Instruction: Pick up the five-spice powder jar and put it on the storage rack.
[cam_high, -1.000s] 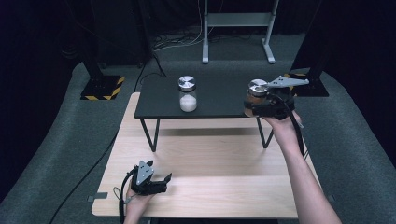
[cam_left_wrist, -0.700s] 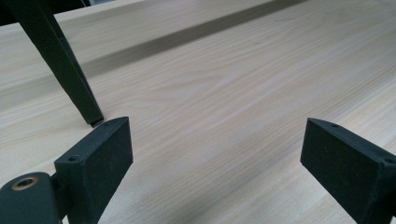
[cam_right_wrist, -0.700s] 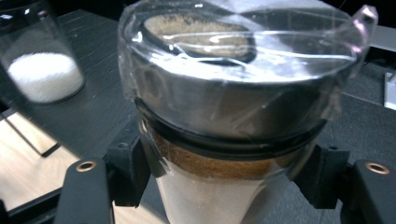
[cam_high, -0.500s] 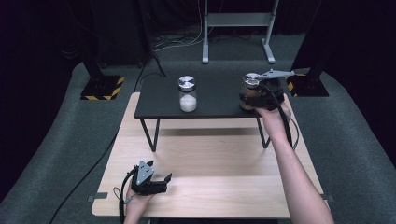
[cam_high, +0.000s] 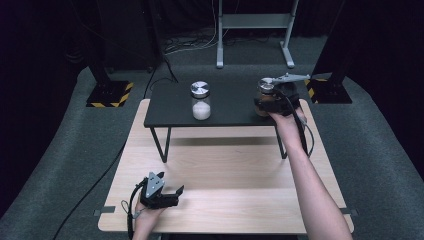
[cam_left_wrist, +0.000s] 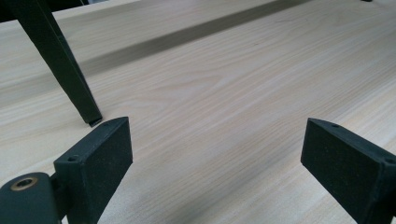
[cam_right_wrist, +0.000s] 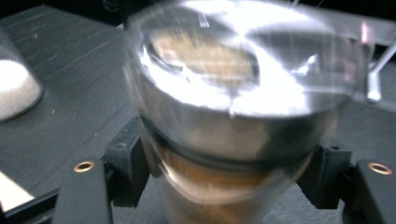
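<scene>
Jar with brown stuff (cam_high: 265, 100) sits at the right end of the black raised shelf (cam_high: 170, 107), upper right of centre in the high view. It's a clear glass jar with a shiny metal lid (cam_right_wrist: 233, 60), and the fill looks like some brown powder or granules, hard to say which. In the right gripper view the jar (cam_right_wrist: 224, 154) is right up close and a bit blurry, with a black pad on either side of the glass just under the lid.

The right gripper (cam_high: 272, 102) is clamped on that jar, pads pressing from both sides, though the jaws have just been easing apart a touch. The person's right forearm runs up to it from the lower right of the frame.

Further left on the same shelf, well apart from the brown one, there's a second jar (cam_high: 201, 100), same metal lid, about a third full of white powder. You can catch its edge (cam_right_wrist: 14, 84) at the far left of the right gripper view.

The left gripper (cam_high: 159, 192) rests low on the light wood worktop (cam_high: 225, 170), lower left of the high view, jaws spread wide with nothing between them. Its own view shows bare wood grain and one black shelf leg (cam_left_wrist: 60, 65) at upper left.
</scene>
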